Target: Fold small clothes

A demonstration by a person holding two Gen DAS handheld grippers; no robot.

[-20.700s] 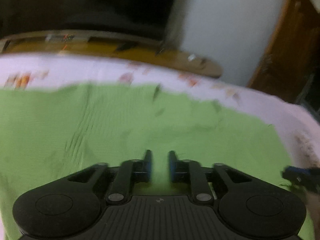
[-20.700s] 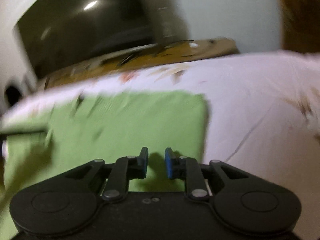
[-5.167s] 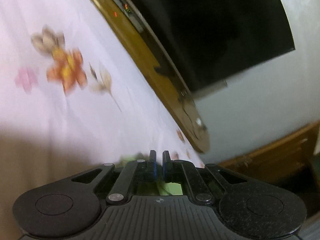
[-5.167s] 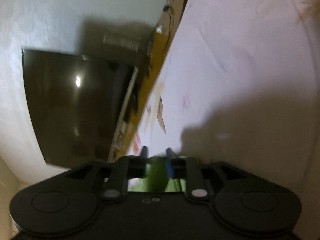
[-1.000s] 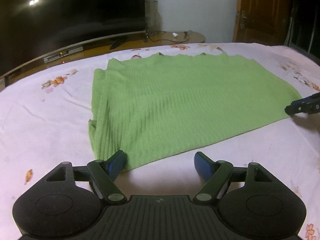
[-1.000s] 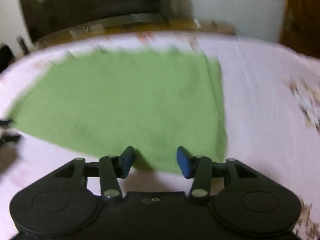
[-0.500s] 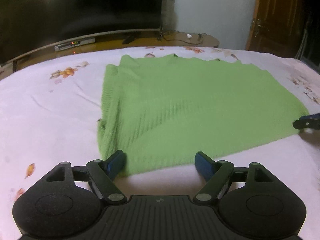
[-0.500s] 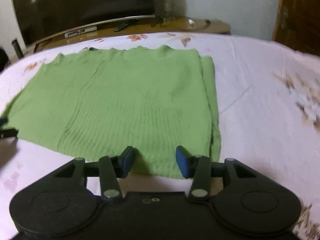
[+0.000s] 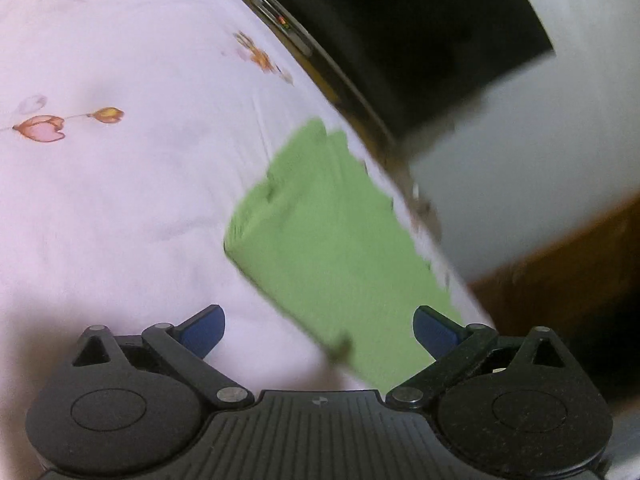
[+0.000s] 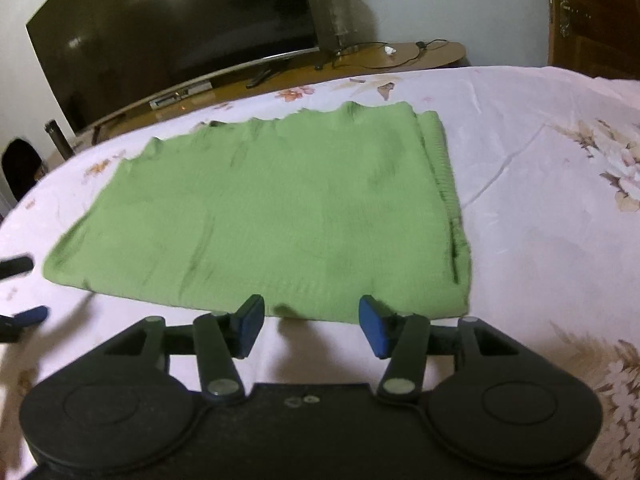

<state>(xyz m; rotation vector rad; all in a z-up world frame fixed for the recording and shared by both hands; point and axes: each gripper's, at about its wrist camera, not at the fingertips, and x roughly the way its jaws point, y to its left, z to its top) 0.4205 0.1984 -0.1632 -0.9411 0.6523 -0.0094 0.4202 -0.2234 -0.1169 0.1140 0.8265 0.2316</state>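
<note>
A green knitted cloth (image 10: 280, 208) lies flat and folded on the flowered bed sheet (image 10: 540, 200). My right gripper (image 10: 312, 324) hovers just short of the cloth's near edge, right of its middle; its jaws are opening with nothing between them. In the left wrist view the picture is tilted and the green cloth (image 9: 328, 240) runs diagonally. My left gripper (image 9: 320, 330) is opening wide, and the cloth's near left corner shows between its blue pads, which do not press on it. The left gripper (image 10: 20, 292) also shows at the far left edge of the right wrist view.
A big dark TV (image 10: 172, 28) stands on a low wooden stand (image 10: 360, 60) beyond the bed's far edge. A wooden door (image 10: 592, 20) is at the back right. Bare bed sheet (image 9: 120, 200) spreads left and right of the cloth.
The left gripper has rolled sharply, shifted toward the cloth's left corner, and its jaws have spread wider. The right gripper's jaws have widened a little; the cloth lies as before.
</note>
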